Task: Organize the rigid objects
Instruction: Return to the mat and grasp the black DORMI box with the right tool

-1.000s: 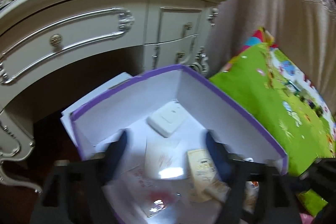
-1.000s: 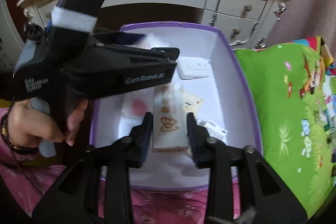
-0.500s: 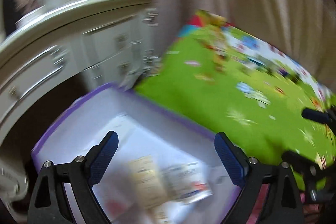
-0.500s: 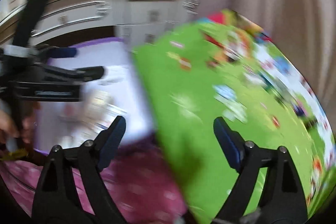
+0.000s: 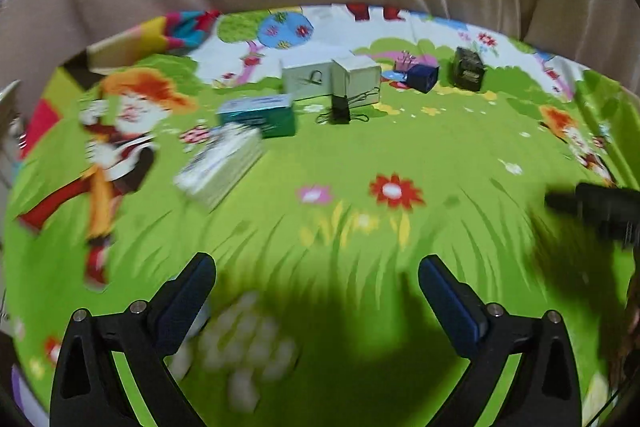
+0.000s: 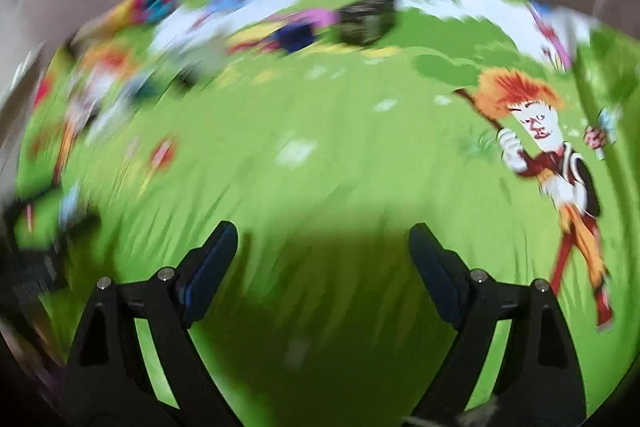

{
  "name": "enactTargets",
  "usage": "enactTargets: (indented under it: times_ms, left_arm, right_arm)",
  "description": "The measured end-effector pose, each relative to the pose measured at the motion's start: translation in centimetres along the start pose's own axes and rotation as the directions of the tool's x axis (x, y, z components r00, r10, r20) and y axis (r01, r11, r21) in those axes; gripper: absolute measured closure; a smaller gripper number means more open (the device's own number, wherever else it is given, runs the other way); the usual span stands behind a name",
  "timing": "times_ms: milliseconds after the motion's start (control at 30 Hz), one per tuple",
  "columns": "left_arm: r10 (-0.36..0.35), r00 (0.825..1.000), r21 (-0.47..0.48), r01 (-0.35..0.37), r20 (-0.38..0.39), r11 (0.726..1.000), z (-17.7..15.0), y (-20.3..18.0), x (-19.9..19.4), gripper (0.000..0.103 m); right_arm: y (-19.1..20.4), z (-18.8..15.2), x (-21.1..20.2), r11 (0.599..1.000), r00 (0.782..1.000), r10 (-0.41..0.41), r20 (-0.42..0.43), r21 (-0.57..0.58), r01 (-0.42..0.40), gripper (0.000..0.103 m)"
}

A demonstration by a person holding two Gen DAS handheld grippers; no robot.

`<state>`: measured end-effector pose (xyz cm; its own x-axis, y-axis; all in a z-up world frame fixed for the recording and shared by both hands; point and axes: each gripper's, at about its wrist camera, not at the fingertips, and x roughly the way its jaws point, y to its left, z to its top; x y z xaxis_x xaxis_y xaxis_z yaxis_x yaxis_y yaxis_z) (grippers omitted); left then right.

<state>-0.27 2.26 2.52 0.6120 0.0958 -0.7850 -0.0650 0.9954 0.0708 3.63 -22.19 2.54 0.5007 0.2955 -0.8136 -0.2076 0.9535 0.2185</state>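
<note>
Small rigid boxes cluster at the far side of the green cartoon-printed mat (image 5: pixel 440 155): teal rectangular box (image 5: pixel 260 115), white cardboard box (image 5: pixel 356 79), black binder clip (image 5: pixel 341 109), navy cube (image 5: pixel 422 78). Nothing blocks them. Left gripper (image 5: pixel 316 291) and right gripper (image 6: pixel 322 259) gape wide, empty, jaws just opened further. The purple-rimmed box seen earlier is gone from view.

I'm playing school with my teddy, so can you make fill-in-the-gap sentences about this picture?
1. The small boxes sit on a play mat that is mostly ____ in colour.
2. The left gripper holds ____ between its fingers.
3. The black binder clip lies in front of the ____ boxes.
4. The teal box lies to the ____ of the binder clip.

Missing words: green; nothing; white; left
</note>
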Motion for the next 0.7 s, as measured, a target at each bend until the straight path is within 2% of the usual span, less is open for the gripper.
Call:
enactTargets:
  times_ms: [100,167,333,400,467,500,567,600,633,700]
  left_arm:
    - [-0.041,0.998,-0.061,0.038,-0.054,0.997,-0.3,0.4,2.0,0.000]
    - [-0.042,0.998,-0.083,0.038,-0.047,0.996,-0.5,1.0,2.0,0.000]
    - [-0.052,0.998,-0.137,0.047,-0.030,0.989,-0.8,1.7,2.1,0.000]
    - [-0.035,0.999,-0.126,0.030,-0.039,0.992,-0.8,1.5,2.4,0.000]
    - [-0.015,0.999,-0.104,0.010,-0.049,0.994,-0.8,1.2,2.3,0.000]
    - [-0.018,0.999,-0.105,0.012,-0.050,0.994,-0.5,1.3,2.1,0.000]
    - [-0.024,0.998,-0.105,0.018,-0.050,0.994,-0.4,1.5,1.9,0.000]
    - [-0.024,0.998,-0.103,0.018,-0.050,0.994,-0.4,1.4,1.9,0.000]
    - [-0.022,0.998,-0.101,0.017,-0.051,0.995,-0.4,1.4,1.9,0.000]
    - [-0.025,0.998,-0.100,0.020,-0.052,0.995,-0.4,1.4,1.9,0.000]
  right_arm:
    - [-1.8,4.5,2.5,0.993,0.999,0.023,0.022,0.114,-0.026,0.014]
    - [-2.0,7.6,3.9,0.986,0.998,0.036,0.047,0.163,-0.043,0.014]
    - [-2.1,14.6,7.3,0.957,0.996,-0.015,0.088,0.289,-0.011,0.014]
    - [-2.0,16.7,9.0,0.945,0.993,-0.095,0.067,0.320,0.069,0.014]
    - [-2.0,18.0,11.3,0.927,0.983,-0.180,-0.026,0.330,0.178,0.014]
    - [-2.0,18.3,12.4,0.926,0.979,-0.194,-0.065,0.316,0.205,0.012]
    - [-0.9,18.2,12.8,0.942,0.963,-0.260,-0.069,0.200,0.269,0.015]
    - [-0.5,17.5,12.5,0.955,0.964,-0.259,-0.058,0.136,0.264,0.027]
    - [-0.3,16.8,11.7,0.966,0.970,-0.242,-0.015,0.088,0.242,0.059]
    - [-0.6,14.5,10.0,0.977,0.977,-0.214,0.021,-0.022,0.214,0.060]
